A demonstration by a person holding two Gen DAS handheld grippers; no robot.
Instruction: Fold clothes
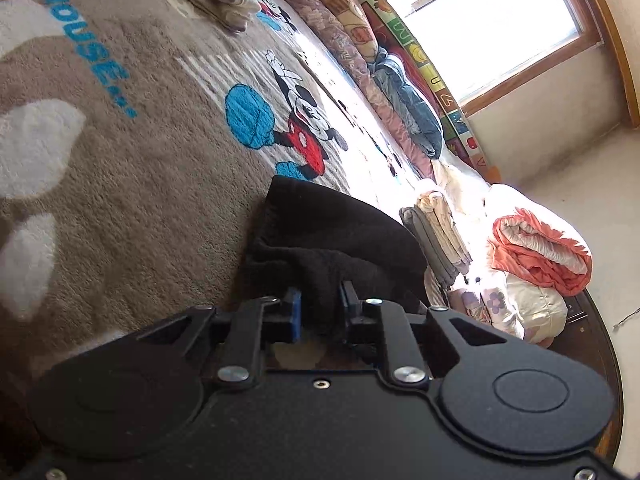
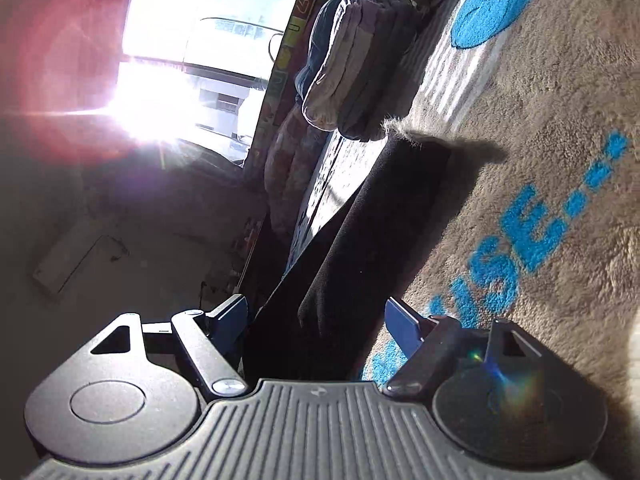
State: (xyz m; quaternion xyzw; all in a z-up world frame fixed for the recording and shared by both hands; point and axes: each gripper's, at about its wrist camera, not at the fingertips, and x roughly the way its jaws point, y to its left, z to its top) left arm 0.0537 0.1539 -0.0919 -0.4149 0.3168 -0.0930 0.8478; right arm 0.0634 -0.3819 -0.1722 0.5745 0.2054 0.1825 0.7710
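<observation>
Underneath, a beige plush blanket reads "MOUSE..." in blue. Left gripper fingers pinch the black fleece garment narrowly; right gripper fingers stand wide around it.

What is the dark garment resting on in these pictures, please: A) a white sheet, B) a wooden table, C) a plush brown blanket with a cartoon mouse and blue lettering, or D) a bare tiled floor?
C: in the left wrist view the black garment lies on the brown blanket, near the cartoon mouse, and the right wrist view shows the blue lettering beside it.
</observation>
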